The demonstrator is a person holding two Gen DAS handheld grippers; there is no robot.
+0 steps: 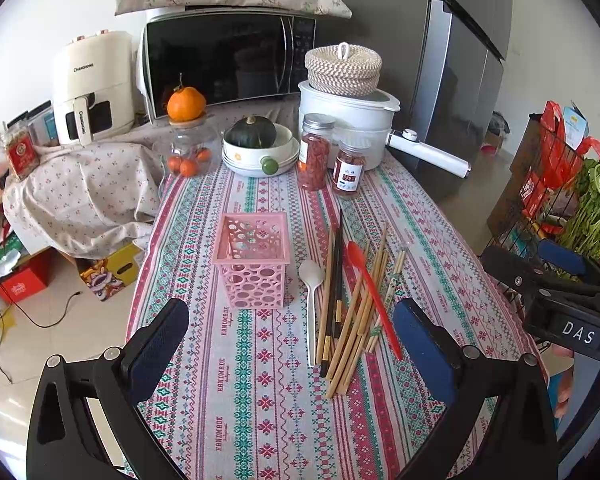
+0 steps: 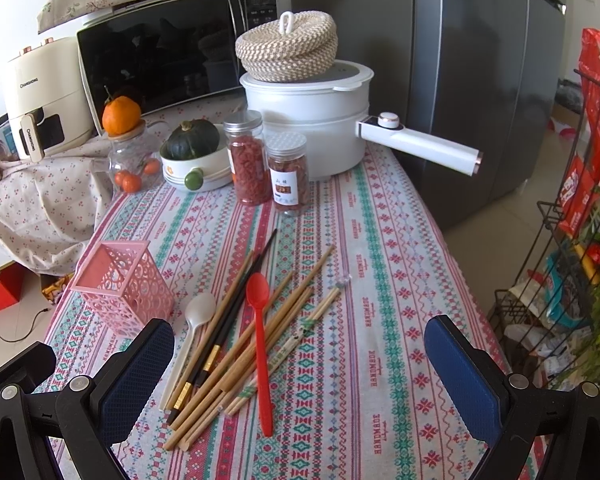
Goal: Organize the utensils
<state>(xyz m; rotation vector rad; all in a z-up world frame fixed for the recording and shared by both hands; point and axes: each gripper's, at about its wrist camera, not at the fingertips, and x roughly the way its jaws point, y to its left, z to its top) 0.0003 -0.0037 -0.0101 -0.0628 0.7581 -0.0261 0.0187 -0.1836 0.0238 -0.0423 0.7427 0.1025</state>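
Note:
A pink perforated holder (image 1: 254,258) (image 2: 126,288) stands upright and empty on the patterned tablecloth. Right of it lies a loose pile: a white spoon (image 1: 312,300) (image 2: 194,332), a red spoon (image 1: 374,296) (image 2: 260,344), several wooden chopsticks (image 1: 356,320) (image 2: 236,360) and dark chopsticks (image 1: 337,280) (image 2: 236,312). My left gripper (image 1: 292,344) is open and empty above the near table, in front of the holder and pile. My right gripper (image 2: 300,364) is open and empty, hovering over the near end of the pile. It also shows at the right edge of the left wrist view (image 1: 540,276).
At the back stand two jars (image 1: 316,152) (image 2: 288,172), a white pot with a long handle (image 1: 352,120) (image 2: 312,120), a bowl with a squash (image 1: 260,148) (image 2: 192,156), a glass jar with oranges (image 1: 188,148), and a microwave (image 1: 228,60). A wire rack (image 2: 560,260) stands right of the table.

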